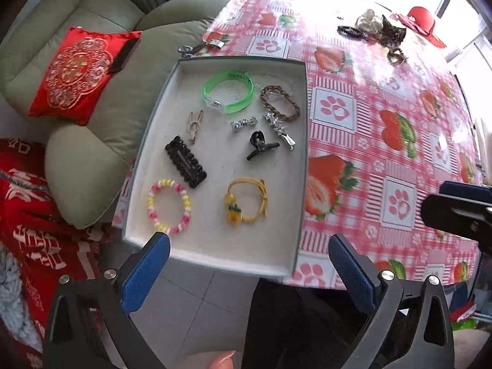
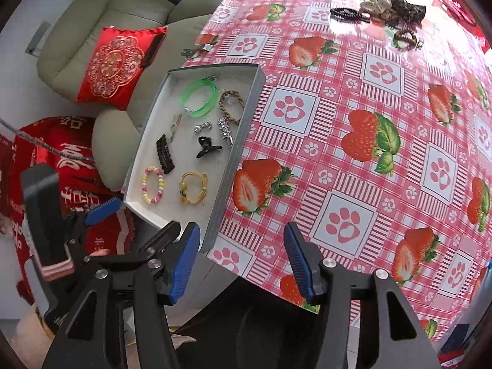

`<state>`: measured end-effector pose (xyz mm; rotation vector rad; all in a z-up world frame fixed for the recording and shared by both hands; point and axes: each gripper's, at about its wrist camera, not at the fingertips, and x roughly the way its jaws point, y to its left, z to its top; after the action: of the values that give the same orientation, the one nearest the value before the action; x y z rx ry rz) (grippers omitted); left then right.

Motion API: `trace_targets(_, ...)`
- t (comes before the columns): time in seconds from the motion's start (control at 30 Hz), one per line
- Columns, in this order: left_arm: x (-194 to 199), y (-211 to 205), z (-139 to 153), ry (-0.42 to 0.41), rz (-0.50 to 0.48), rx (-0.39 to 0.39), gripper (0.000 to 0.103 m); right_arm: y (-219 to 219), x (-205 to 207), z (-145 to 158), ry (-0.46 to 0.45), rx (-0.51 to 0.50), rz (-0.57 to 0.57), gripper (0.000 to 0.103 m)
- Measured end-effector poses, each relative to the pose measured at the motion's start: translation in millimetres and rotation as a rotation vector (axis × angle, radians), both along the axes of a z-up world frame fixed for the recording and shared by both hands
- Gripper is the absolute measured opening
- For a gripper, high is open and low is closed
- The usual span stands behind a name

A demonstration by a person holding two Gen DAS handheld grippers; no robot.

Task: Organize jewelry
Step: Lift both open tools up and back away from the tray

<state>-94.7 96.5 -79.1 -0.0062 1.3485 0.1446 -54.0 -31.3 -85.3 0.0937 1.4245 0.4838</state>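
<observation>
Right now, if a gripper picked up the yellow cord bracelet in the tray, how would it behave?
The yellow cord bracelet would probably go floppy, since its thin cords lie in loose loops. It looks light. The yellow charm at its lower left would likely swing and hang lowest. It lies flat, so rolling seems unlikely.

Left wrist cam: looks steeply down from above the near table edge, white tray centred, fairly close. Right wrist cam: same tilt, offset right over tablecloth. Both share tray, tablecloth, grey armchair.
</observation>
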Motion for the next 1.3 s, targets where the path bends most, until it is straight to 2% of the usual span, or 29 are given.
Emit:
trace_targets(0.17, -27.8, 1.6, 21.6, -0.024, 0.045, -0.001, 0.103, 6.8, -19.5, 14.1, -0.043, -0.016, 0.045, 0.066)
trace_targets(0.27, -40.4, 9.5, 31.0, -0.034, 0.069, 0.02, 0.103, 13.5, -30.7, 20.9, -0.078, -0.04, 0.07, 0.073)
trace_targets(0.5, -43.3, 47.7, 49.6, -0.056, 0.085, 0.028, 0.103, 27.0, -43.4, 37.2, -0.142, -0.075, 0.05, 0.08)
trace_targets(0.93, -4.5, 111.0, 63.0, -0.063, -0.108, 0.003, 0.103, 88.7, -32.3, 44.4, -0.16, -0.123, -0.107, 0.081)
trace_targets(1.07, 6.0, 120.1, 63.9, -0.07, -0.142, -0.012, 0.103, 106.0, -29.1, 50.2, -0.178, -0.144, -0.123, 0.084)
trace_targets(1.13, 11.5, 124.0, 63.4, -0.071, -0.156, -0.011, 0.103, 111.4, -27.4, 52.0, -0.184, -0.154, -0.138, 0.09)
trace_targets(1.3, 21.9, 129.8, 64.8, -0.078, -0.18, -0.013, 0.103, 115.3, -20.4, 58.2, -0.203, -0.172, -0.186, 0.091)
